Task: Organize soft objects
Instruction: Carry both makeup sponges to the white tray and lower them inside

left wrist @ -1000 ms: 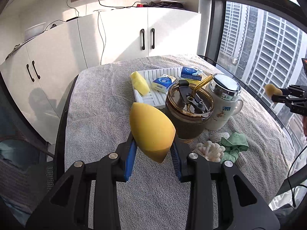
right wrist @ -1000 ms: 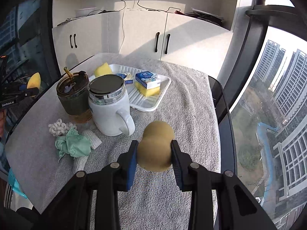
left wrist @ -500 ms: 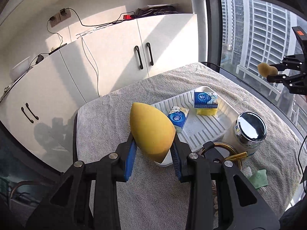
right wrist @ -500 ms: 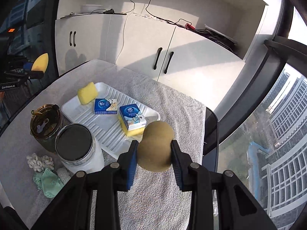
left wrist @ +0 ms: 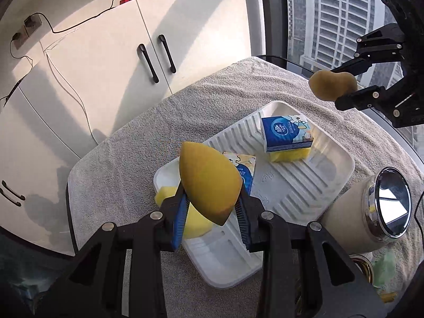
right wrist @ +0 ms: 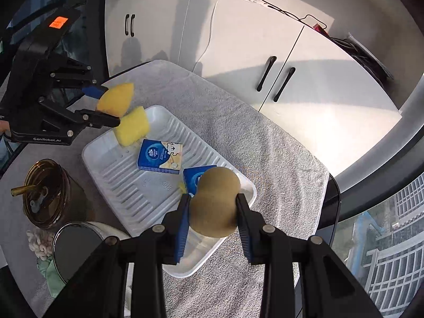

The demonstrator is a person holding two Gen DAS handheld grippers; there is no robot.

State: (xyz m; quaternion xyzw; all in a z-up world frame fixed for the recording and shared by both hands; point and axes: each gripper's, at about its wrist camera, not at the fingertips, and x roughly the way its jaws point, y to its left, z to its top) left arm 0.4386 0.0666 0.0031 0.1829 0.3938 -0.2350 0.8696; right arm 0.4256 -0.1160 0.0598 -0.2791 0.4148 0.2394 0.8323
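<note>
Sponges point(left wrist: 209, 182) clamped within tools point(left wrist: 212, 209) above tray point(left wrist: 331, 159)

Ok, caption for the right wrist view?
Right tool holding tan gourd-shaped sponge above white tray; left tool holding yellow sponge.

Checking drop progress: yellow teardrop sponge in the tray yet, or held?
Held: teardrop sponge sits between the left tongs, above the white tray.

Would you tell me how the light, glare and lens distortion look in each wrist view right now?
Left wrist view: sun falls across the white cabinets in bright patches, the chrome lid mirrors bright light, and the fisheye bends the window frame. Right wrist view: the cabinet doors are nearly washed out, corners go dark, and the held sponge stays sharp.
</note>
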